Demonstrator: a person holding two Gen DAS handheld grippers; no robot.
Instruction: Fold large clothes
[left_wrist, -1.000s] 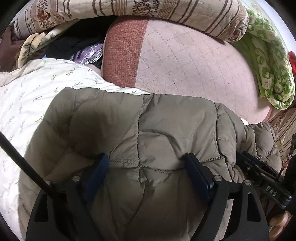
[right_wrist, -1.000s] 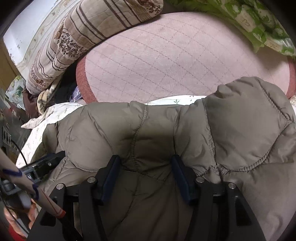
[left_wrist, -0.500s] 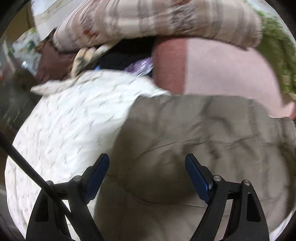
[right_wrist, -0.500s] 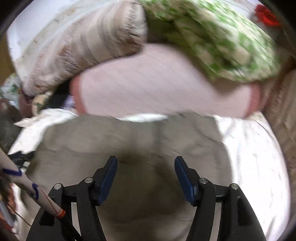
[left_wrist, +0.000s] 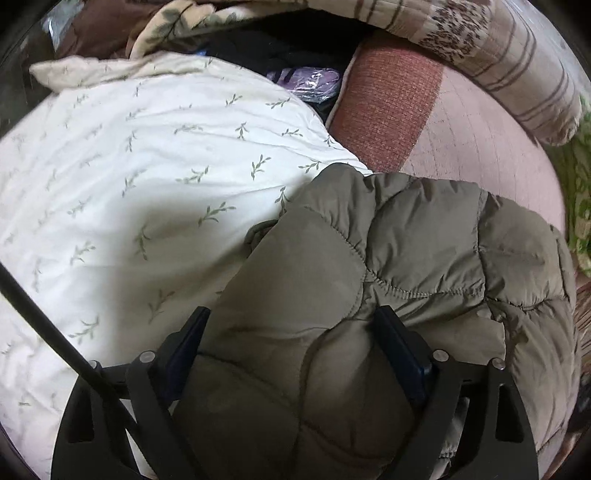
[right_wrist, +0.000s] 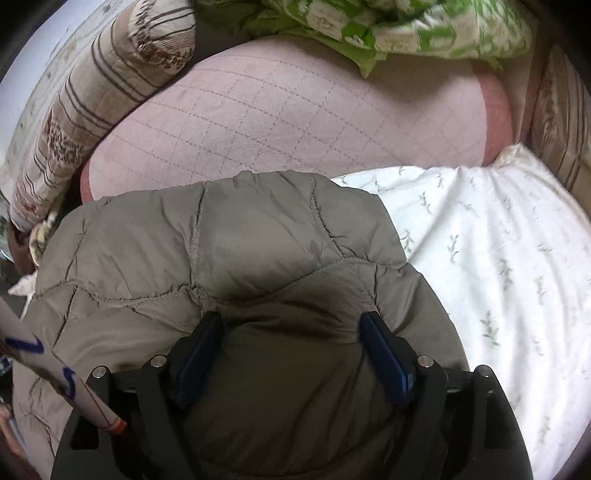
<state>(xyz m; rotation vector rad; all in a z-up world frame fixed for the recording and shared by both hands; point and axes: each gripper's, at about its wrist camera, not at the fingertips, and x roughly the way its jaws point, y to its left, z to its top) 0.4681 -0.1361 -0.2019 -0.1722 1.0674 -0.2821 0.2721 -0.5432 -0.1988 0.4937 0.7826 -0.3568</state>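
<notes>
An olive-green quilted puffer jacket lies bunched on a white bedsheet with a green sprig print. In the left wrist view my left gripper has its jaws wide apart with jacket padding bulging up between the blue pads. In the right wrist view the same jacket fills the middle, and my right gripper is spread wide over a fold of it, padding between its pads. I cannot tell if either pair of pads presses the fabric.
A pink quilted cushion lies beyond the jacket, with a brown-striped pillow and a green-patterned blanket behind it. Dark clothes and a purple item sit at the sheet's far edge.
Both grippers swung sideways and back over the jacket. The jacket is now more bunched, with more white sheet bare to the left and right of it.
</notes>
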